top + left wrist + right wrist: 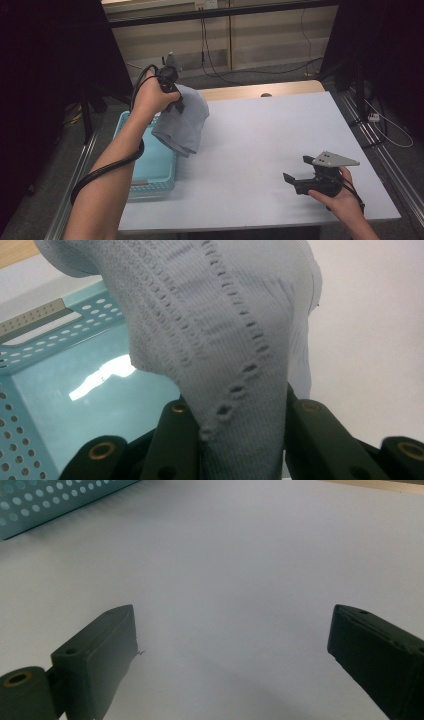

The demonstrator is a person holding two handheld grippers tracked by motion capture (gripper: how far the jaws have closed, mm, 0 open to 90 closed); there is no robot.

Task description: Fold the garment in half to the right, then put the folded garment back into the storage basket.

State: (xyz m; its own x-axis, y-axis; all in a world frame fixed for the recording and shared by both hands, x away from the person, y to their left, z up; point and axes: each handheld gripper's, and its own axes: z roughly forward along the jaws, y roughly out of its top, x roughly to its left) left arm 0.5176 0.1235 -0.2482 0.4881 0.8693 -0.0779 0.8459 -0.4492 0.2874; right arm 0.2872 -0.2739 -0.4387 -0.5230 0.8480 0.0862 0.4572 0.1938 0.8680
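A pale grey knitted garment (pixel 182 120) hangs from the left tool (pixel 176 102), lifted clear above the near edge of a turquoise perforated basket (pixel 150 170) at the left side of the white worktop (pixel 270 135). In the left gripper view the two black jaws pinch a gathered fold of the knit (pixel 235 340), with rows of small eyelet holes running down the fabric and the basket floor (pixel 90 405) glinting beneath. The left tool stands narrowed, clamped on that bunched fold.

The cloth looks light and entirely limp: it drapes in soft folds below the grip and would likely sag, swing and unfold with any quick move. The open knit probably gives the pads decent purchase, so slipping seems less of a worry than snagging an eyelet or catching the hanging hem on the basket rim. A pinch on a doubled edge or a corner, as here, seems the sensible hold; a second hold on another corner would be needed to spread it flat.

The right tool (pixel 295 176) rests low over the bare worktop near the front right corner, held in the person's right hand (pixel 340 197). Its jaws stand wide apart in the right gripper view, with nothing between them but the white surface (pixel 235 580).
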